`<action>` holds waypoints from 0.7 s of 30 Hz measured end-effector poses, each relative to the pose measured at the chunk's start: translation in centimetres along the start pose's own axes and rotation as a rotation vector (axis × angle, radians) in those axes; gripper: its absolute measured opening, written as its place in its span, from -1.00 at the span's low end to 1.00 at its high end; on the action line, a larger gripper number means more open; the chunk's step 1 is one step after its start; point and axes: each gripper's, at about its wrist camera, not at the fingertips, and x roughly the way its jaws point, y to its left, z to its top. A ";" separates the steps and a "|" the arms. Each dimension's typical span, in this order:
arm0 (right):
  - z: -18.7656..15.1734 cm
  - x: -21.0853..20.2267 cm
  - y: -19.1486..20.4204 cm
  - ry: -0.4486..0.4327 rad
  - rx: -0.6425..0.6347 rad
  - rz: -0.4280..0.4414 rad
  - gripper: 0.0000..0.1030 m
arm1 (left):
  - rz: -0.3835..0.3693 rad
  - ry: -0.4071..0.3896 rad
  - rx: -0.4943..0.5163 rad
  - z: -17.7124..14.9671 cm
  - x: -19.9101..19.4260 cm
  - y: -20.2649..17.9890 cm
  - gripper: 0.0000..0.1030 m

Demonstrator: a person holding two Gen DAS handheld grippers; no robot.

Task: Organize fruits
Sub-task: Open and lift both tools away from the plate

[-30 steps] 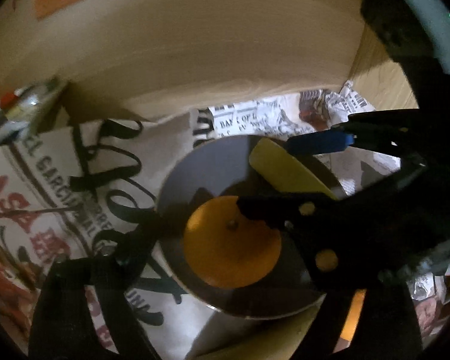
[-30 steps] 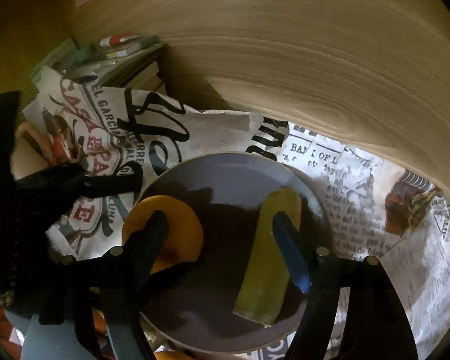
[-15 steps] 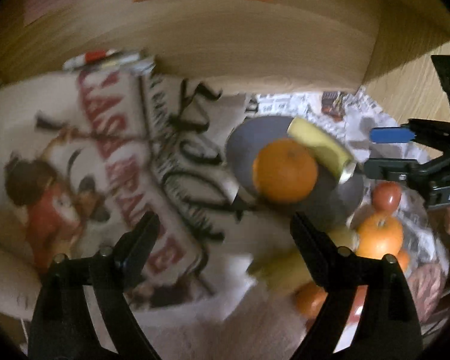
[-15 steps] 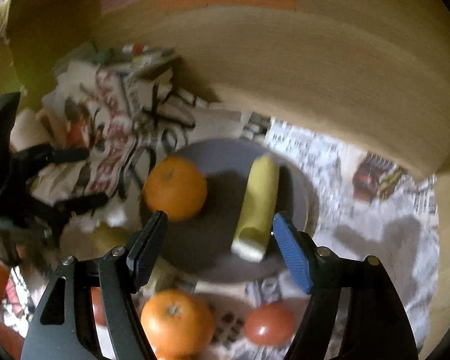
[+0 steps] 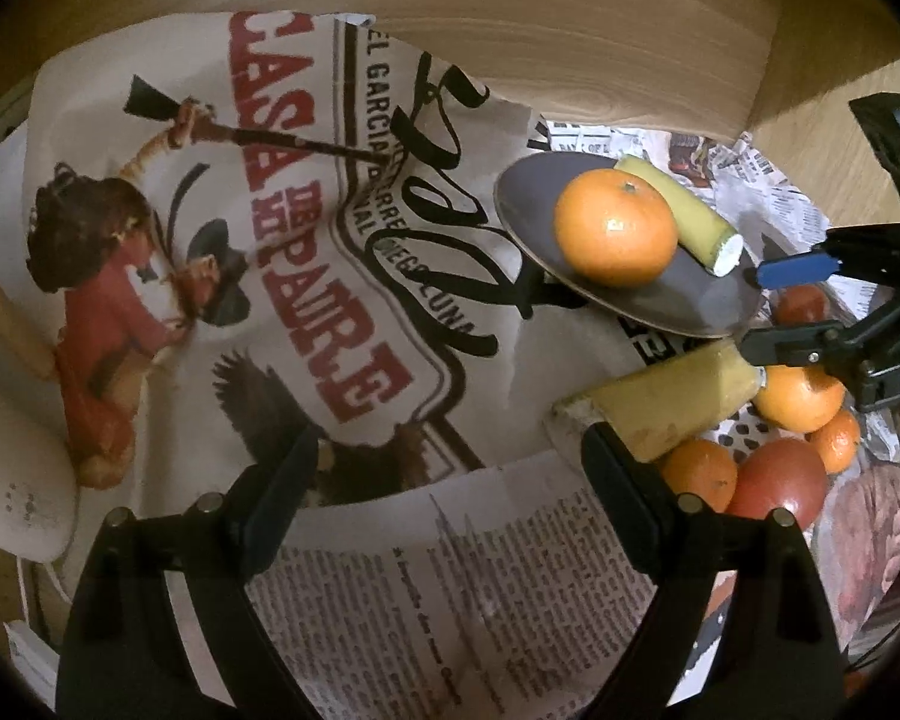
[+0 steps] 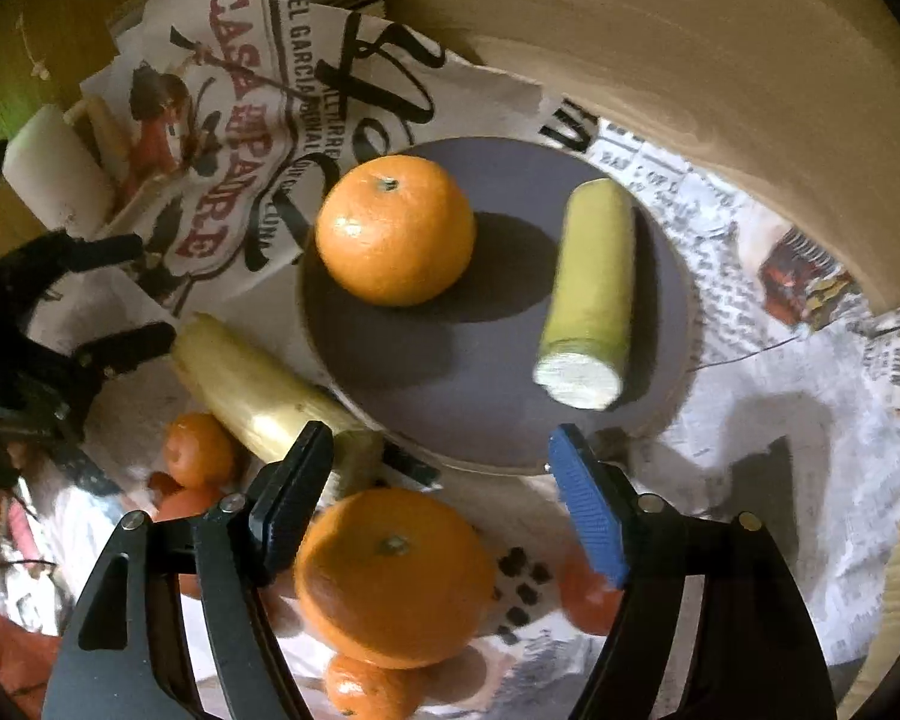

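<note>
Nearest in the right wrist view, the right tongs [image 6: 441, 489] stand apart with nothing pressed between the black and blue pads; a big orange [image 6: 393, 576] sits just below the gap, untouched. A tomato [image 6: 588, 603] lies to its right, a banana piece [image 6: 258, 384] to the left, all on newspaper [image 6: 750, 360] over the bench. Over on the left, the left tongs [image 5: 450, 462] gape wide above a printed poster sheet [image 5: 240, 240], empty. Farther on, the grey plate [image 6: 492, 372] holds a second orange [image 6: 395, 229] on its left and a cut banana half [image 6: 591, 294] on its right, apart from each other. A wooden wall [image 6: 660, 48] rises behind.
</note>
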 end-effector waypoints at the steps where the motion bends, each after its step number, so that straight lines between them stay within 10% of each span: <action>1: 0.0 -0.1 0.2 -0.002 -0.001 -0.013 0.38 | -0.003 0.002 0.003 -0.1 0.0 0.0 0.75; 21: 0.2 -0.7 0.3 0.054 -0.032 -0.189 0.61 | -0.007 0.002 0.030 -0.7 0.4 -0.2 0.76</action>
